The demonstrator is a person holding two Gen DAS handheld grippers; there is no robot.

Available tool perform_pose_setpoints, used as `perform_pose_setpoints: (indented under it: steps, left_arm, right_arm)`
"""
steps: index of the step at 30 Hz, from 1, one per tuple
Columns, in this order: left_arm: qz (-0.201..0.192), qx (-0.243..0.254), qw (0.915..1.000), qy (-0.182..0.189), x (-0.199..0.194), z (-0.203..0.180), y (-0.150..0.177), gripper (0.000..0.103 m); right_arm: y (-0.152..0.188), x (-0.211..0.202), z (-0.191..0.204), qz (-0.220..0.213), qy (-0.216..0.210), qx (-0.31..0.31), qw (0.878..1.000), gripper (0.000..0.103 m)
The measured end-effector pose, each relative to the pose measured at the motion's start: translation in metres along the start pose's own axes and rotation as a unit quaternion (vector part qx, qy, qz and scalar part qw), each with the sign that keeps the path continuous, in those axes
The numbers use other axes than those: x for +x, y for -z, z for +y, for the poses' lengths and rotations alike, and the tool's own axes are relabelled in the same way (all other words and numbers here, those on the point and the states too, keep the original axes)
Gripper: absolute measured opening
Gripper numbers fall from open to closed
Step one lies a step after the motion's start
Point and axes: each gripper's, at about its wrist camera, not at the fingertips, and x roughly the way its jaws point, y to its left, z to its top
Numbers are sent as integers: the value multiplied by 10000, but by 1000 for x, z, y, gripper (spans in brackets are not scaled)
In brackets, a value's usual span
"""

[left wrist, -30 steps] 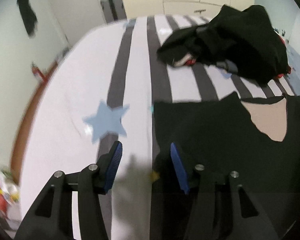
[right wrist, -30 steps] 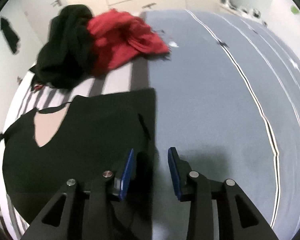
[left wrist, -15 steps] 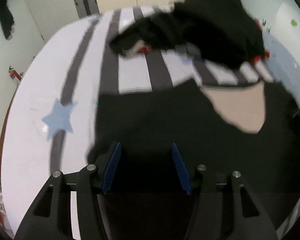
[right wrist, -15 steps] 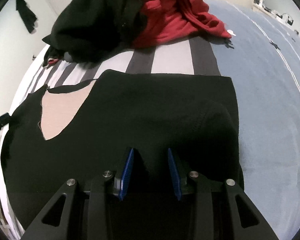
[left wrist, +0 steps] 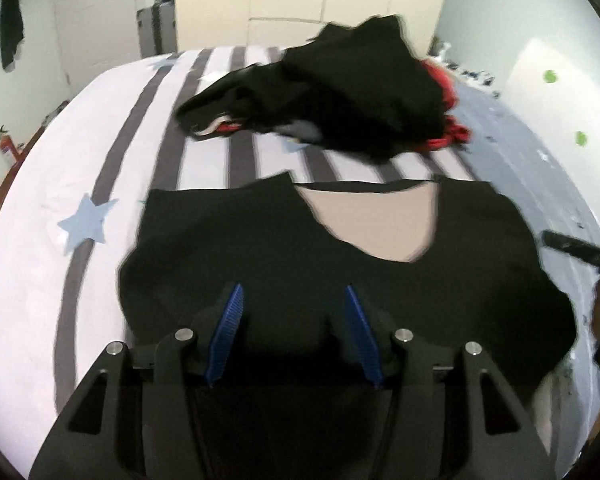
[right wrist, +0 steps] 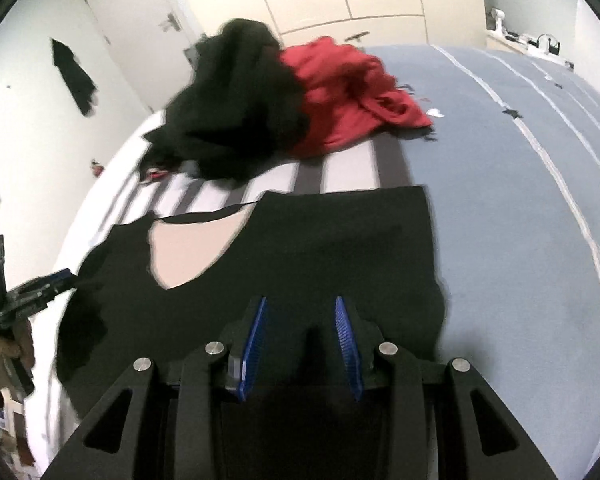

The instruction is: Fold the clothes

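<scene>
A black V-neck garment (left wrist: pixel 340 272) lies flat on the bed, its beige inside (left wrist: pixel 376 220) showing at the neck. My left gripper (left wrist: pixel 293 292) hovers over its lower left part, blue pads well apart, black cloth beneath and between them. My right gripper (right wrist: pixel 300 302) is over the lower right part of the same garment (right wrist: pixel 320 240); its pads stand apart too, closer together than the left's. Neither pair of pads visibly presses on the cloth. Each gripper, with the hand holding it, also shows at the edge of the other's view: the right gripper (left wrist: pixel 580 248) and the left gripper (right wrist: pixel 20 292).
Beyond the garment a heap of black clothes (left wrist: pixel 340 100) and a crumpled red garment (right wrist: pixel 340 92) lie on the bed. The striped white sheet (left wrist: pixel 60 200) with a blue star (left wrist: pixel 86 224) extends left, a grey-blue cover (right wrist: pixel 500 200) right. Cupboard doors (left wrist: pixel 300 0) stand behind.
Both grippers moved from the garment's side edges inward over it, the left one rightward and the right one leftward. Both views tilted up, showing more of the far room.
</scene>
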Motion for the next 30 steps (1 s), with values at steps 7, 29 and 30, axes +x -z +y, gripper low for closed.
perform_pose_setpoints:
  steps: [7, 29, 30]
  left_arm:
    - [-82, 302, 9995, 24, -2, -50, 58, 30]
    - [296, -273, 9896, -1381, -1, 50, 129, 22]
    - [318, -417, 9900, -1312, -4, 54, 124, 22]
  right_arm:
    - [72, -11, 59, 33, 55, -325, 9995, 32]
    - [143, -30, -21, -64, 772, 152, 9969, 26]
    - [140, -30, -22, -35, 752, 182, 9970, 25]
